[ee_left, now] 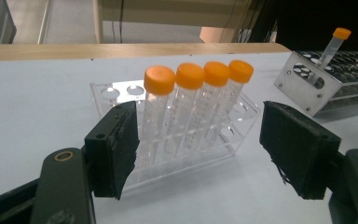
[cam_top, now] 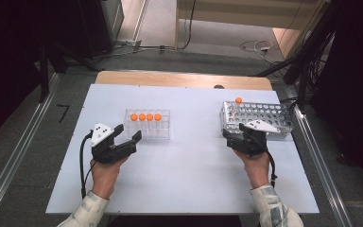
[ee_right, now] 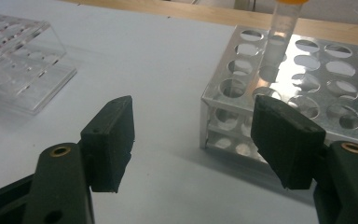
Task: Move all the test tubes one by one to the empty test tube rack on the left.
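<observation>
At two o'clock on the table (cam_top: 66,189), the tube (ee_right: 279,32) stands near-upright in the metal rack (cam_top: 283,127), cap probably tilted away; your left gripper (cam_top: 128,133) and right gripper (cam_top: 240,134) gape empty.

Even bright overhead light on the white table (cam_top: 184,184), dark surroundings, soft shadows, slightly blurred close-ups

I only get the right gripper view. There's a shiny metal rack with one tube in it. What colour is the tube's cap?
Observer: Orange, on the lone clear plastic tube at the back left corner of the silver metal rack.
Operator: What's in the see-through rack?
Observer: The clear plastic rack holds four orange-capped tubes in a row.
Operator: Is the other gripper grabbing one?
Observer: No, the left gripper is open, its fingers short of them.
</observation>
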The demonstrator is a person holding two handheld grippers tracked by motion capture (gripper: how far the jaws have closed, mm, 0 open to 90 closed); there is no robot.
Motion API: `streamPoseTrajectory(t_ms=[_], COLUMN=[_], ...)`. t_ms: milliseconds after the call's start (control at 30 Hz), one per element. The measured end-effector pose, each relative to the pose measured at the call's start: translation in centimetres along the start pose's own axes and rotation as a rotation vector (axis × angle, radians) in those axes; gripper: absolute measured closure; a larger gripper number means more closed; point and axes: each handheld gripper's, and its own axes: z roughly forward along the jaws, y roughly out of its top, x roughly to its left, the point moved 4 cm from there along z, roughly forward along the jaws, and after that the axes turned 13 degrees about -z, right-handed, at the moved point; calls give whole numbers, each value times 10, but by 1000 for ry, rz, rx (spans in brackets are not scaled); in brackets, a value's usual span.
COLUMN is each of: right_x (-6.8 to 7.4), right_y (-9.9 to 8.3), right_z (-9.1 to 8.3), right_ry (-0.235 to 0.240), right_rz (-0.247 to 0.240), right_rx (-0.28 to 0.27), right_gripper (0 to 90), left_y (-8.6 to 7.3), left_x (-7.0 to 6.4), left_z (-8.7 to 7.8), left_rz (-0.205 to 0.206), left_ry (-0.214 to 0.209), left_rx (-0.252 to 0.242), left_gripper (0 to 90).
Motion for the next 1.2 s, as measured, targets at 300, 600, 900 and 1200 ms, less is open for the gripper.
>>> streamPoseTrajectory(t_ms=[300, 600, 900, 1200], right_x=[-19, -41, -54, -55], right_y=[16, 29, 32, 32], right_z=[15, 37, 57, 68], right_ry=[-77, -136, -156, -151], right_rz=[17, 47, 59, 58], right_rx=[0, 14, 41, 52], right_gripper=[340, 466, 558, 614], left_y=[-10, -11, -10, -11], left_x=[3, -1, 1, 0], left_z=[-2, -2, -2, -2], left_rz=[3, 6, 3, 3], left_ry=[-5, -19, -22, -24], left_rx=[30, 33, 31, 34], left_gripper=[276, 276, 278, 279])
